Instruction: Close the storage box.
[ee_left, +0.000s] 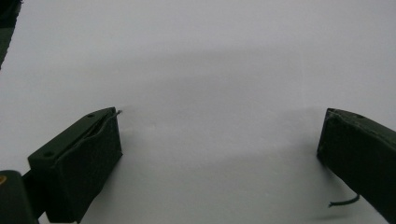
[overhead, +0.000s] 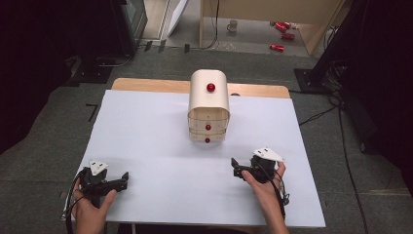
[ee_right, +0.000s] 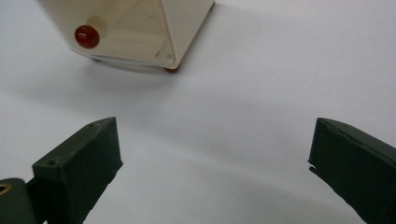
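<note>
A small cream drawer cabinet (overhead: 208,106) with red knobs (overhead: 208,127) stands upright at the middle back of the white table (overhead: 160,146). Its lowest drawer and one red knob (ee_right: 87,36) show at the top left of the right gripper view. My left gripper (overhead: 125,179) rests near the front left corner, held by a hand, jaws wide apart over bare table (ee_left: 210,93) with nothing between them. My right gripper (overhead: 234,167) sits at the front right, pointing left toward the cabinet (ee_right: 140,32), open and empty.
The white sheet covers a wooden tabletop (overhead: 146,85). Beyond the table lie grey floor, cables (overhead: 316,114), several red cans (overhead: 282,34) and a mug (overhead: 233,25). Dark equipment stands at both sides.
</note>
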The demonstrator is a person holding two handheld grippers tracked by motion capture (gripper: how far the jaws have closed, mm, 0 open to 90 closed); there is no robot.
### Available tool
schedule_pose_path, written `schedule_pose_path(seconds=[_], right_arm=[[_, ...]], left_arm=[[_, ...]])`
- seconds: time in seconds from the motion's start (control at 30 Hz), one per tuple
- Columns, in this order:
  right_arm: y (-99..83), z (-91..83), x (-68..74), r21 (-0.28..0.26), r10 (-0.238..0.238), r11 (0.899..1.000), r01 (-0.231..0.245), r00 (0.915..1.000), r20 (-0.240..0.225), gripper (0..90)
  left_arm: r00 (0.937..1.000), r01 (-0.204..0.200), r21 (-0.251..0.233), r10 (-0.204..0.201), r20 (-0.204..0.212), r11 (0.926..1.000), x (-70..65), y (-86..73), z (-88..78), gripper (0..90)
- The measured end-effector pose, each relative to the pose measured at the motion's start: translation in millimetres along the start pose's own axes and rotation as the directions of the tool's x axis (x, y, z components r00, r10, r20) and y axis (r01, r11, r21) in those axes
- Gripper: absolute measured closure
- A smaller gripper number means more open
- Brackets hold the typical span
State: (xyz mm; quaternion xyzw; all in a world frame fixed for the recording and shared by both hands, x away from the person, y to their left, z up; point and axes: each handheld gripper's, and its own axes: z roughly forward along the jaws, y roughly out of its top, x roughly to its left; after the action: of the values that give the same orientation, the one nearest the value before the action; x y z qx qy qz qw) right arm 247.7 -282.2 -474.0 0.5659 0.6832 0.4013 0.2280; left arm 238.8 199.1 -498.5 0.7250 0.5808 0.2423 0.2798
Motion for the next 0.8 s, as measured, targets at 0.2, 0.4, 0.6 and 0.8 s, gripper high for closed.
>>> schedule_pose_path(seconds=[0.2,0.4,0.6,0.8], right_arm=[[-10.3,-10.2,-13.6,0.014,0.004,1.000,-0.004,0.9996,0.027,2.0],[-19.0,-22.2,-30.3,0.012,0.031,0.999,-0.032,0.9979,0.056,2.0],[-27.0,-36.3,-48.9,0.013,0.056,0.998,-0.057,0.9940,0.093,2.0],[-33.2,-48.6,-64.3,0.015,0.089,0.996,-0.091,0.9887,0.121,2.0]], left_arm=[[1.0000,0.000,0.000,0.000,0.000,1.0000,0.0,0.0,0.0,0.0],[1.0000,0.000,0.000,0.000,0.000,1.0000,0.0,0.0,0.0,0.0],[1.0000,0.000,0.000,0.000,0.000,1.0000,0.0,0.0,0.0,0.0],[1.0000,0.000,0.000,0.000,0.000,1.0000,-0.1,0.0,0.0,0.0]])
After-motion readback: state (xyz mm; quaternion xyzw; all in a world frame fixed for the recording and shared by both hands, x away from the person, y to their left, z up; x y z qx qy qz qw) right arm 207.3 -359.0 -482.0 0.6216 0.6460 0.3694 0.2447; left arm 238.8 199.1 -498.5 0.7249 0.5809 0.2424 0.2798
